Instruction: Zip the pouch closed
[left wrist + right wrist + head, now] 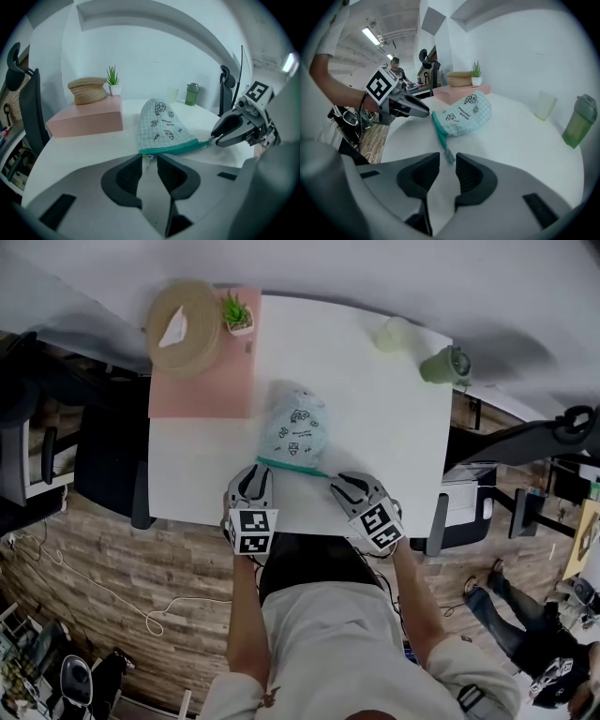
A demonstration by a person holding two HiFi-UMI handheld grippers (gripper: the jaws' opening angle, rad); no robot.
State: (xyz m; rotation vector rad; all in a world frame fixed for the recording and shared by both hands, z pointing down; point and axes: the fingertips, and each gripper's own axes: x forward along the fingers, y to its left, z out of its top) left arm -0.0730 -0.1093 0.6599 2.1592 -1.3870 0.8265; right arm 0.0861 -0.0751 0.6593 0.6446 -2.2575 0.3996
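pouch (296,430), soft, light checked fabric slumped on the worktop (384,418), will likely buckle unless held taut by its zip ends: left hand-held gripper (149,160) gapes around the pull (149,157), right hand-held gripper (447,159) around the end tab (448,155), neither pinching.

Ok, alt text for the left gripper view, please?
Left gripper jaws stand slightly apart, the zip pull between their tips, at one end of a checked pouch on a white table. The right gripper sits at the zip's other end.
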